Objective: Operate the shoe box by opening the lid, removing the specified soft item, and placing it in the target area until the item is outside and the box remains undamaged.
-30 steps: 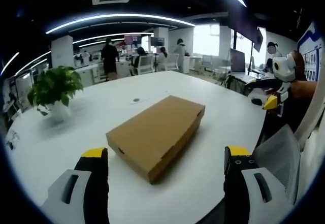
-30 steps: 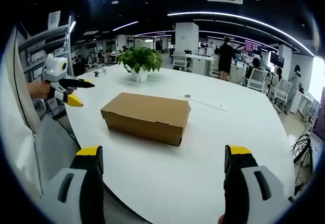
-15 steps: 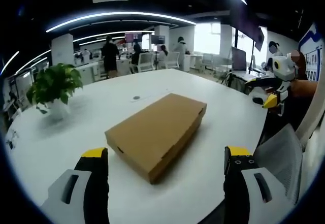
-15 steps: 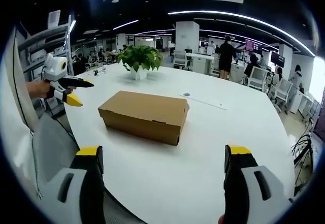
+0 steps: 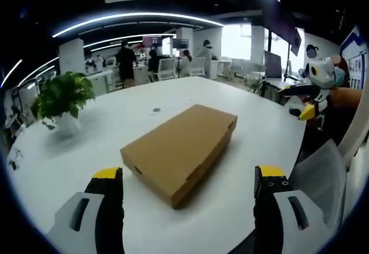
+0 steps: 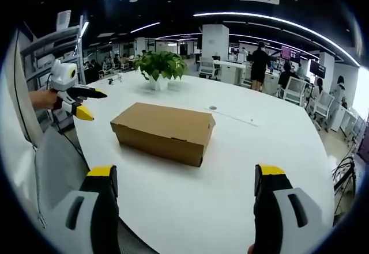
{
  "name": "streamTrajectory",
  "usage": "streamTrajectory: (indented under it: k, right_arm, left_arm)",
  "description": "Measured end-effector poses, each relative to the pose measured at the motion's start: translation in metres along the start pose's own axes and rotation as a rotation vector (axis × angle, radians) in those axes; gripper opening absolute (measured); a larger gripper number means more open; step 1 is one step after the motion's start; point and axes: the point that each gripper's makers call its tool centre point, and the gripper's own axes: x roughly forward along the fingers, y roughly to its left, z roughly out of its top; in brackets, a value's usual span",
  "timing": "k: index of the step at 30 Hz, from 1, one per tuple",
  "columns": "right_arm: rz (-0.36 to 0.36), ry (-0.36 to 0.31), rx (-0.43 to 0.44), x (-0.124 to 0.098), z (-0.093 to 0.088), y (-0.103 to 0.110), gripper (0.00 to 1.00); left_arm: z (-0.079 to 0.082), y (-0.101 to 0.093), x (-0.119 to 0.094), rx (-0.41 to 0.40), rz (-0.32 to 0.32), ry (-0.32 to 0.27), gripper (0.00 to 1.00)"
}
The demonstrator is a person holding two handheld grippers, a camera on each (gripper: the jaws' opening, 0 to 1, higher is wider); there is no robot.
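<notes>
**Closed cardboard shoe box on the white table, both grippers held clear**

In the left gripper view, a leafy green plant in a white pot (image 5: 62,101) stands at the left on the large round white table (image 5: 115,127). Near the middle lies the plain brown cardboard shoe box (image 5: 180,149), flat, lid shut, its long side running diagonally away from the camera. The left gripper (image 5: 189,176) has white jaws with yellow tips rising from the bottom; they stand wide apart with nothing between them, on the near side of the box and not touching it. At the right edge of the table the right gripper (image 5: 305,109), white with a yellow tip, is held by a person's hand above the table rim, well apart from the box. A grey mesh chair back (image 5: 323,179) sits at the lower right.

In the right gripper view, the left gripper (image 6: 81,104) shows at the left, held in a hand beside the table edge, apart from the box; whether its jaws gape cannot be told from this angle. The potted plant (image 6: 159,68) stands beyond the shoe box (image 6: 164,132), which rests closed in the middle of the table (image 6: 259,144). The right gripper (image 6: 188,176) spreads its yellow-tipped jaws wide, empty, short of the box. Desks and standing people fill the office behind.
</notes>
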Motion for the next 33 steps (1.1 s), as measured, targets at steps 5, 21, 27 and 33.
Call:
streamTrajectory:
  k: [5, 21, 27, 33]
  right_arm:
    - [0.023, -0.003, -0.013, 0.007, -0.003, -0.001, 0.92]
    - [0.063, -0.006, -0.053, 0.027, -0.005, -0.006, 0.89]
    - [0.087, -0.037, -0.049, 0.035, 0.003, -0.007, 0.86]
    - [0.105, -0.018, -0.079, 0.047, 0.003, -0.006, 0.84]
  left_arm:
    - [-0.002, 0.005, 0.003, 0.005, 0.026, -0.006, 0.94]
    - [-0.019, 0.014, 0.008, 0.004, 0.094, 0.014, 0.91]
    - [-0.024, 0.019, 0.011, -0.005, 0.12, 0.025, 0.9]
    - [-0.03, 0.021, 0.015, -0.014, 0.137, 0.041, 0.88]
